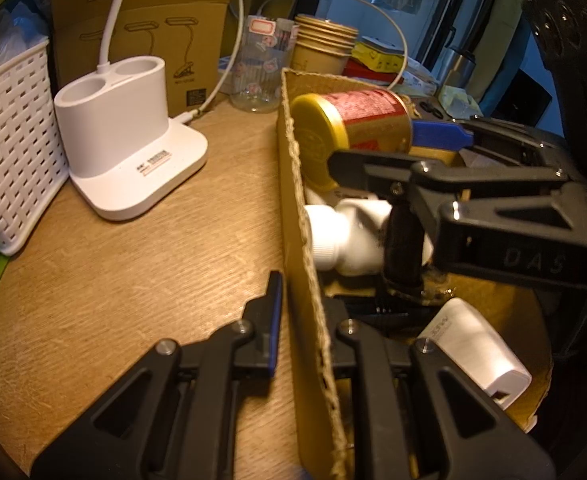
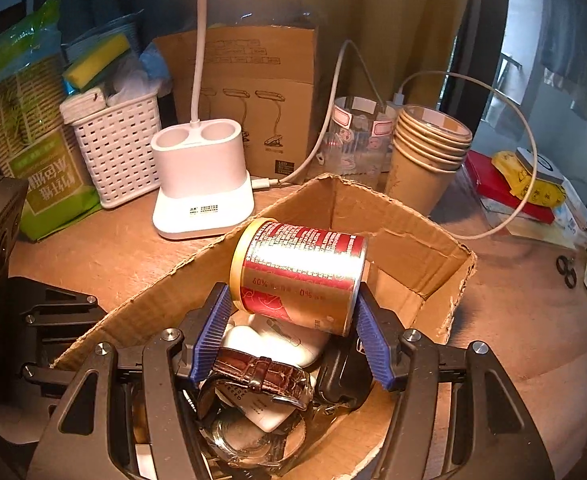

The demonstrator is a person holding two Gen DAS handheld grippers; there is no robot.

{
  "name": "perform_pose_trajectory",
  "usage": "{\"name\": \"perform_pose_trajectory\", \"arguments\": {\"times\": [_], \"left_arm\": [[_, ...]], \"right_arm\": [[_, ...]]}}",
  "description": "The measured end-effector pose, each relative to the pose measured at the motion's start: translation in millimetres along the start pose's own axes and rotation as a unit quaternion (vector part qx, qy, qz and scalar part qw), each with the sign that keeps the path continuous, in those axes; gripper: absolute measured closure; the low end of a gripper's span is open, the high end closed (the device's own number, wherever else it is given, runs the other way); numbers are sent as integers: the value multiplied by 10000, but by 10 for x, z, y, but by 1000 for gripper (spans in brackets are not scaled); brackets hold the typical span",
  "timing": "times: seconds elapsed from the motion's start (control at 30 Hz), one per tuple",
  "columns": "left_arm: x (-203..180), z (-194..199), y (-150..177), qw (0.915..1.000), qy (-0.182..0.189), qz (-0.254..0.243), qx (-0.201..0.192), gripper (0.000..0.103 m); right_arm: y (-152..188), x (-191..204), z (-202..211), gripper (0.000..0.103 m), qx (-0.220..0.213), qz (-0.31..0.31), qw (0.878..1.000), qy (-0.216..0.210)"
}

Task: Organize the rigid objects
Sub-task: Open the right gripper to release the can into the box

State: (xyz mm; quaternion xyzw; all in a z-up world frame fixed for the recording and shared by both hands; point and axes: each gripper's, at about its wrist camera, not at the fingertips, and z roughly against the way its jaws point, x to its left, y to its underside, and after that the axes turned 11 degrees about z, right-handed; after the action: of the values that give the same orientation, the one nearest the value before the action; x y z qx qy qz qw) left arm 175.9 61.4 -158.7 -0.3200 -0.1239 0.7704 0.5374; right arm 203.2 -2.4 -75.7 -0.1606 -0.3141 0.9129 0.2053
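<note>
Cardboard box (image 2: 409,232) crammed, can (image 2: 301,272) topping it; bare table (image 1: 133,280) left, lamp base (image 1: 129,140) behind

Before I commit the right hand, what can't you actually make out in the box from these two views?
- Right wrist view: the red-and-gold can sits between the right gripper fingers; pad contact unclear.
- Right wrist view: the box floor is buried under the watch and white items.
- Left wrist view: the cardboard box wall, clamped by the left gripper, hides that gripper's inner finger.
</note>
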Motion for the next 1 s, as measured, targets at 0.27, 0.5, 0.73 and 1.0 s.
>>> {"name": "perform_pose_trajectory", "arguments": {"times": [0.27,0.5,0.73,1.0], "left_arm": [[5,21,-6,10000,-66,-32,-27,90],[-10,28,5,9999,-92,-47,-36,90],[-18,31,9,9999,-117,-51,-46,90],[-28,33,13,9998,-153,-67,-64,90]], "right_arm": [[-27,-57,-45,35,54,-151,9996,-249],[7,-160,-35,32,-57,-468,9976,-500],[39,-210,68,25,-254,-598,9974,-309],[116,-181,342,24,-532,-837,9948,236]]}}
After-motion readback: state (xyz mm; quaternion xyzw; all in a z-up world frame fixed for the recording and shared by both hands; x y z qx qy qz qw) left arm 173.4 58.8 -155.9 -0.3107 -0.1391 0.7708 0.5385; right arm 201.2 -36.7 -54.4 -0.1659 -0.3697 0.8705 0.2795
